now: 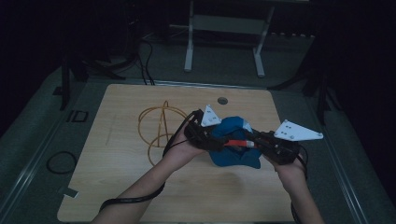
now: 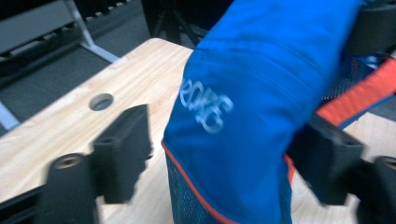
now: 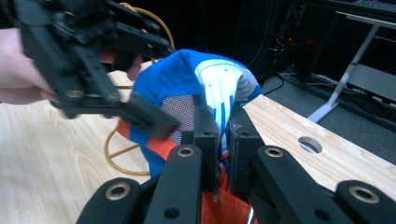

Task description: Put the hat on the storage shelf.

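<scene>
Mid-handover: right gripper (image 3: 223, 140) clamped tight on blue fabric garment with orange trim (image 2: 252, 107); left gripper (image 2: 224, 154) partly open astride it (not pinching). Next: close left.

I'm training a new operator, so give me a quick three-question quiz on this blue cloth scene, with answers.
1. True or false: the right gripper is shut on the blue garment.
2. Which lies on the table left of the garment? A) a yellow cable B) a mug C) scissors
3. In the left gripper view, what stands between the left gripper's jaws?

Key
1. True: its jaws pinch the fabric.
2. A, the looped yellow cable.
3. The blue garment with its white lettering; a gap shows beside the left jaw, so no grip yet.
</scene>
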Action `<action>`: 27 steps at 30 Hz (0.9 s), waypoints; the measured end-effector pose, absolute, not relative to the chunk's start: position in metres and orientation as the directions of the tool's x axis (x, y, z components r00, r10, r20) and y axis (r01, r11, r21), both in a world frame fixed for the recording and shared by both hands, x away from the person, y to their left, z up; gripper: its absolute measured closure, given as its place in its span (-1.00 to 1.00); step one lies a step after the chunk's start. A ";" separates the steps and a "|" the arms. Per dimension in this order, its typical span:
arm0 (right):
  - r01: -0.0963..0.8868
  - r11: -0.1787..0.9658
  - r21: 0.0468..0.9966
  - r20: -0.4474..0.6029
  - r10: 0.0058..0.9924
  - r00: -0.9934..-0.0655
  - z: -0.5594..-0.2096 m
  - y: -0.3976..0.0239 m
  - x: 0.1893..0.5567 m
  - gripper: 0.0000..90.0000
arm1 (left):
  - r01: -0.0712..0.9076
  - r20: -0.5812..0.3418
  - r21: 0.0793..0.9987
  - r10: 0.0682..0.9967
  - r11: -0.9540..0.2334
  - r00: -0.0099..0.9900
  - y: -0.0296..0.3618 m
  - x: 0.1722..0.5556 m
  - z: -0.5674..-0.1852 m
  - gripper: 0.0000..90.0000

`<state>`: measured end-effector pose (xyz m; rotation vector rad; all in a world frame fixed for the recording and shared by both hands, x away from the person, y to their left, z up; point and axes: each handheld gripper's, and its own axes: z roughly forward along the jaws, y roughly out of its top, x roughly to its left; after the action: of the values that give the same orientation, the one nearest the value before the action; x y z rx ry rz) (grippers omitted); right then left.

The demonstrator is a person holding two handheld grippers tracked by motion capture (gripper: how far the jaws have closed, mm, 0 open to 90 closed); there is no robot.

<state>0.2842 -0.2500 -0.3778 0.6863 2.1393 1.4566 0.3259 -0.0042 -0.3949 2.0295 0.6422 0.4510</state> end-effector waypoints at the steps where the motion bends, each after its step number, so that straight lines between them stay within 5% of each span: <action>1: 0.142 0.317 0.938 -0.094 0.627 -0.774 -0.378 -0.249 0.283 0.88 | 0.262 0.059 0.864 0.603 -0.431 0.796 -0.005 0.327 -0.396 -0.33; 9: 0.141 0.317 0.938 -0.091 0.616 -0.783 -0.381 -0.244 0.282 0.88 | 0.273 0.070 0.851 0.613 -0.448 0.787 -0.015 0.328 -0.399 0.38; 13: 0.147 0.319 0.936 -0.088 0.617 -0.782 -0.384 -0.243 0.279 0.88 | 0.266 0.089 0.855 0.630 -0.446 0.772 -0.021 0.330 -0.400 0.91; 27: 0.151 0.299 0.942 -0.072 0.622 -0.780 -0.388 -0.248 0.267 0.81 | 0.183 0.176 0.870 0.636 -0.457 0.752 -0.028 0.322 -0.389 0.99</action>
<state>0.2670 -0.2480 -0.3878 0.6899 2.1458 1.4865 0.3218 -0.0277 -0.3888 2.0132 0.6174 0.6112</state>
